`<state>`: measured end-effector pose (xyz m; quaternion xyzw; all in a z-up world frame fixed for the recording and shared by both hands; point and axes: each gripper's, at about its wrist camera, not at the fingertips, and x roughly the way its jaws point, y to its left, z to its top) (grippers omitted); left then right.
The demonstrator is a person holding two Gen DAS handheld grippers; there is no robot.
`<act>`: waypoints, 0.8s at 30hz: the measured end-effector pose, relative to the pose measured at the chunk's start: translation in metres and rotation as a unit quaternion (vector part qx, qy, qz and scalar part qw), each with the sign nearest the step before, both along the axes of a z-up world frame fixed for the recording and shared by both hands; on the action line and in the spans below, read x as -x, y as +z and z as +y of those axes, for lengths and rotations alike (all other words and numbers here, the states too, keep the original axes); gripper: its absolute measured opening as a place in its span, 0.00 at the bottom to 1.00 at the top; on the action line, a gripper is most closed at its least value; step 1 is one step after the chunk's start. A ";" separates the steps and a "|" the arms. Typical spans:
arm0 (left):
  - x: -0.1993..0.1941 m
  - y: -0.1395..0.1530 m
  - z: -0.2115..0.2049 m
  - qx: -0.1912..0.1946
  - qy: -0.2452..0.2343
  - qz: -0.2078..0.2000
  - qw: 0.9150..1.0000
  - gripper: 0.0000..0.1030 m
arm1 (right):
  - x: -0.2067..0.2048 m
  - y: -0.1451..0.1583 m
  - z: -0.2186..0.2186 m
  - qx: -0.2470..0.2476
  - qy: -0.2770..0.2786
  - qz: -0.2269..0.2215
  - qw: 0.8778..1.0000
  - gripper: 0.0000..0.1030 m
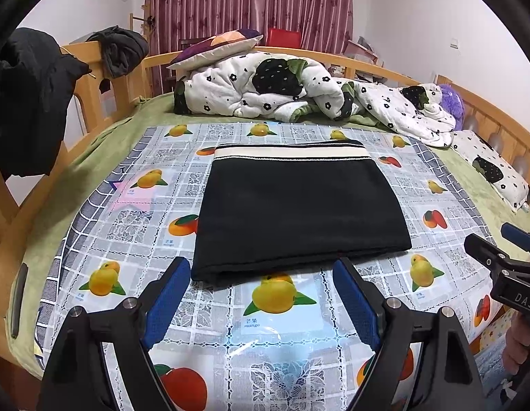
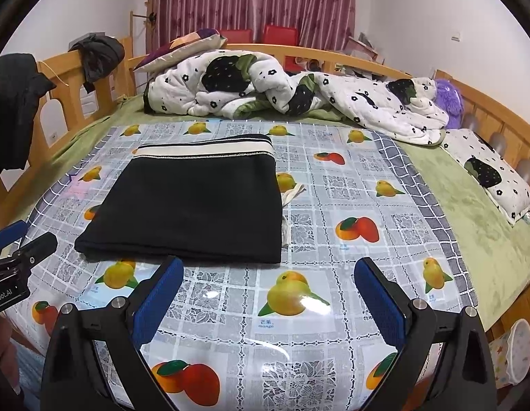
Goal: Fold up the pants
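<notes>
The black pants lie folded into a flat rectangle on the fruit-print plastic cloth, with the cream striped waistband at the far edge. They also show in the right wrist view, where a bit of white drawstring sticks out at their right side. My left gripper is open and empty, just in front of the pants' near edge. My right gripper is open and empty, in front of the pants' near right corner. Each gripper shows at the edge of the other's view.
The cloth covers a green-sheeted bed with a wooden rail. A crumpled white flowered quilt and a pillow lie at the far end. Another pillow lies right. Dark clothes hang on the left rail.
</notes>
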<state>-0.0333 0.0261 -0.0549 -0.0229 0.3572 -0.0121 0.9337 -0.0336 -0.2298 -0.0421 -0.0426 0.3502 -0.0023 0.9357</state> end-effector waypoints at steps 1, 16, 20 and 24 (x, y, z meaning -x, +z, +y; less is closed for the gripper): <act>0.000 0.000 0.000 0.000 0.000 0.001 1.000 0.82 | 0.000 0.000 0.000 0.000 0.000 0.000 1.000 0.96; 0.001 0.000 -0.001 0.000 0.000 -0.001 1.000 0.82 | -0.001 0.000 -0.002 0.001 -0.003 -0.002 1.000 0.96; 0.000 0.000 -0.001 0.000 0.001 -0.001 1.000 0.82 | 0.000 -0.001 -0.002 0.003 -0.003 -0.002 1.000 0.96; 0.001 0.000 -0.001 0.001 0.001 0.000 1.000 0.82 | -0.001 0.000 -0.002 0.003 -0.004 -0.002 1.000 0.96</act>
